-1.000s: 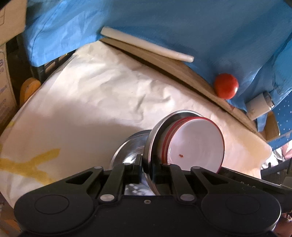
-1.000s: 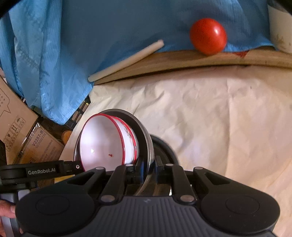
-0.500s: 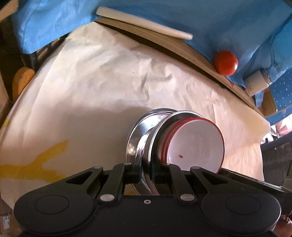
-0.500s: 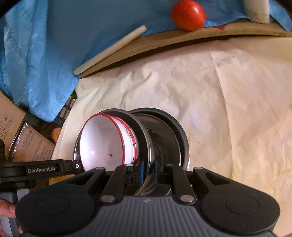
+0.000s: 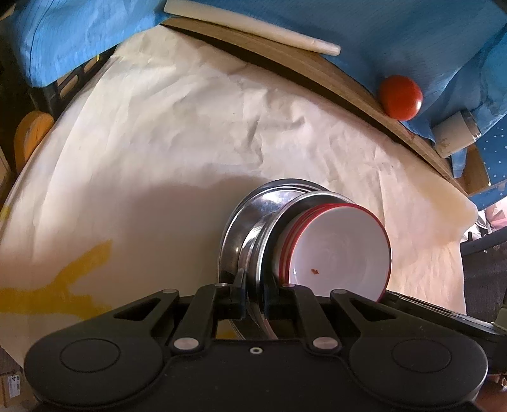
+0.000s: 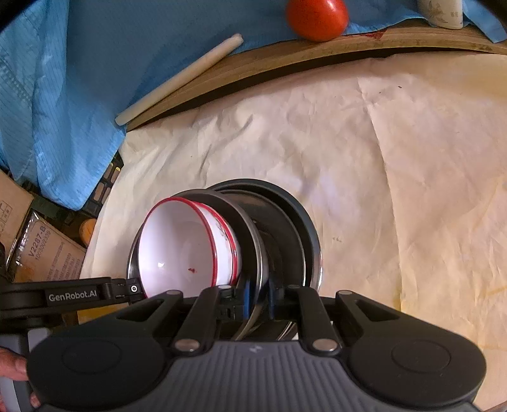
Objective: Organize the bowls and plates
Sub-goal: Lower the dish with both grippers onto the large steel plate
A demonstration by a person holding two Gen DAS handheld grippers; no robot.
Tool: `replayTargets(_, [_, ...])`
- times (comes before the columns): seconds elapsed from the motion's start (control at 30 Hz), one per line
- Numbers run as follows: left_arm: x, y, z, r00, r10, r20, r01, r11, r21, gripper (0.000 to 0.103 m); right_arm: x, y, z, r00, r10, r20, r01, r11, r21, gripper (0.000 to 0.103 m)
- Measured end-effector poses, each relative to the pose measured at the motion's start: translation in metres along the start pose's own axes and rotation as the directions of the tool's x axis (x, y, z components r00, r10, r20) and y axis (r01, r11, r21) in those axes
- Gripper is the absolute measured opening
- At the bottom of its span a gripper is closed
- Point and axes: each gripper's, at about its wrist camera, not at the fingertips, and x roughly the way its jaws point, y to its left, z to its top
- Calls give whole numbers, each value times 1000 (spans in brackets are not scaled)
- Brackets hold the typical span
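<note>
A steel bowl point(image 5: 272, 228) holds nested white bowls with red rims point(image 5: 342, 250). My left gripper point(image 5: 253, 291) is shut on the steel bowl's rim on one side. My right gripper point(image 6: 258, 301) is shut on the same rim point(image 6: 250, 234) on the other side, with the white bowls point(image 6: 183, 247) to its left. The stack hangs just over a second, larger steel bowl point(image 5: 234, 231), also in the right wrist view point(image 6: 294, 234), which rests on the paper-covered table point(image 5: 158, 142). Whether the two steel bowls touch is not clear.
A red tomato point(image 5: 401, 96) and a white stick point(image 5: 253, 28) lie on a wooden board point(image 5: 285, 66) at the table's far edge, against blue cloth point(image 6: 95, 63). A white cup point(image 5: 456, 133) lies near the tomato. Cardboard boxes point(image 6: 41, 253) stand off the left edge.
Both grippers have carried the bowl stack up and back, so more of the table shows. The larger steel bowl beneath has come into fuller view.
</note>
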Motion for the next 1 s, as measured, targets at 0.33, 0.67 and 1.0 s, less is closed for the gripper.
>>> replayTargets(0.33, [3,-2,0,1000,10,-2,-10,1000,-14,8,3,-2,4,1000,9,-17,-9,1000,-12,14])
replayTargets(0.67, [2,-2,-1,1000,17,7,-17,999,-40,8,4,-1,8,999,15,-28,-16,999,-32,15])
replayTargets(1.0, [3,-1,-2,1000,18,-2,-18,998,-60,8,2,-3,8,999,28,-28,-29,999,-35,15])
